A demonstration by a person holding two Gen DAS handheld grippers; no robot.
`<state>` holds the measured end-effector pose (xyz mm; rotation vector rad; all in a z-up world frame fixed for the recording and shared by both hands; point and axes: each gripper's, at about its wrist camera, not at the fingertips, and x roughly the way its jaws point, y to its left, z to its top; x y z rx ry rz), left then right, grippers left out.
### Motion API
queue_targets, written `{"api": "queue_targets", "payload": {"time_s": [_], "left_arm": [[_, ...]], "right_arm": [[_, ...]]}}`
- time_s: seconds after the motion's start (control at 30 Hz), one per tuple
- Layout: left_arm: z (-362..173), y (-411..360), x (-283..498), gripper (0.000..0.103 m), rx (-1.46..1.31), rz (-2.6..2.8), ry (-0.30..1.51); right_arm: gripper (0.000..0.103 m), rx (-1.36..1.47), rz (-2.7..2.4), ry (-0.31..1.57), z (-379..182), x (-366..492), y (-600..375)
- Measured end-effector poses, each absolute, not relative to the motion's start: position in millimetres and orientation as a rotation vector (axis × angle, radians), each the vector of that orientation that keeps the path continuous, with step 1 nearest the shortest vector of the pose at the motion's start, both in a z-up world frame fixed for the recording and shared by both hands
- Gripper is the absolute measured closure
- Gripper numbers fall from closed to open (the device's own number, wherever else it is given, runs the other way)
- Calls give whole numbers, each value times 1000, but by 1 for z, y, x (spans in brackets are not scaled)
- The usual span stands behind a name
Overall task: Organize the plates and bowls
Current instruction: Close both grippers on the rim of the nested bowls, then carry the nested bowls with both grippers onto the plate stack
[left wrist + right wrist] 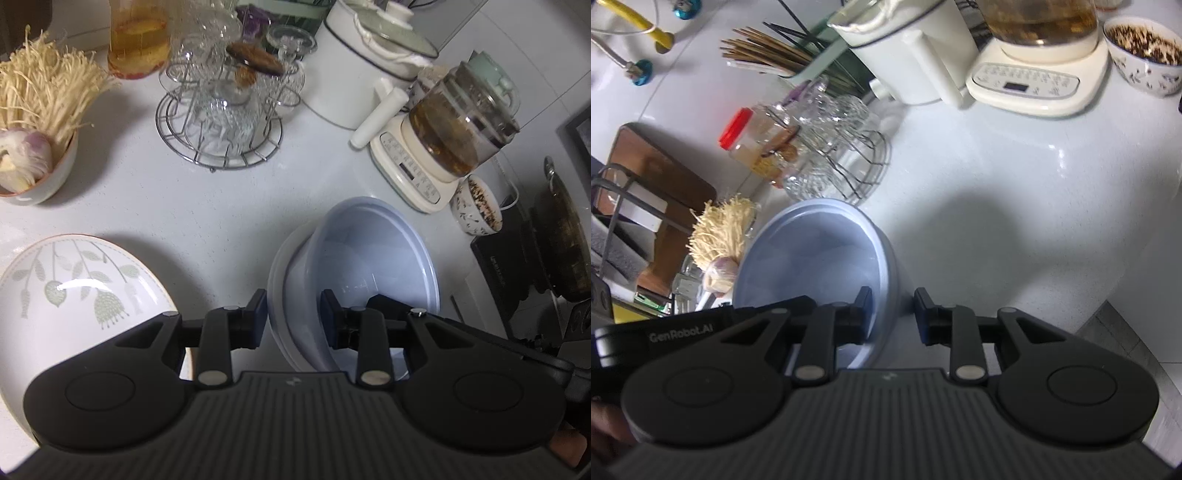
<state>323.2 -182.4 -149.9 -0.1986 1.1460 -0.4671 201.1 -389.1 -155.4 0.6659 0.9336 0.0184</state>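
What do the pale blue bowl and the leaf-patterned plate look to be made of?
Pale blue bowl: likely plastic or melamine, going by its matte, evenly tinted wall with soft, dull reflections. Leaf-patterned plate: glazed ceramic by the look of it, with a sharp bright glare streak, printed leaves and a thin coloured rim.

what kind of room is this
Most likely a home kitchen counter: an electric kettle on its base, a pot with a glass lid, and chopsticks in a holder beside a rack of glasses.

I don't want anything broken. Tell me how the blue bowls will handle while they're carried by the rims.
The blue bowls look glazed and glossy, so the rims may slip in the jaws. They seem ceramic, so probably stiff, fairly heavy and breakable over the hard counter. One is nested in another, so the inner one might shift if the left gripper and right gripper tilt.
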Motion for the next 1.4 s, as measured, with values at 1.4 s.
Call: {"api": "queue_targets", "payload": {"time_s": [1.4], "left_arm": [[-120, -8, 270, 67, -357, -200, 1043]], "right_arm": [[75, 467, 332, 983, -127, 227, -237]]}}
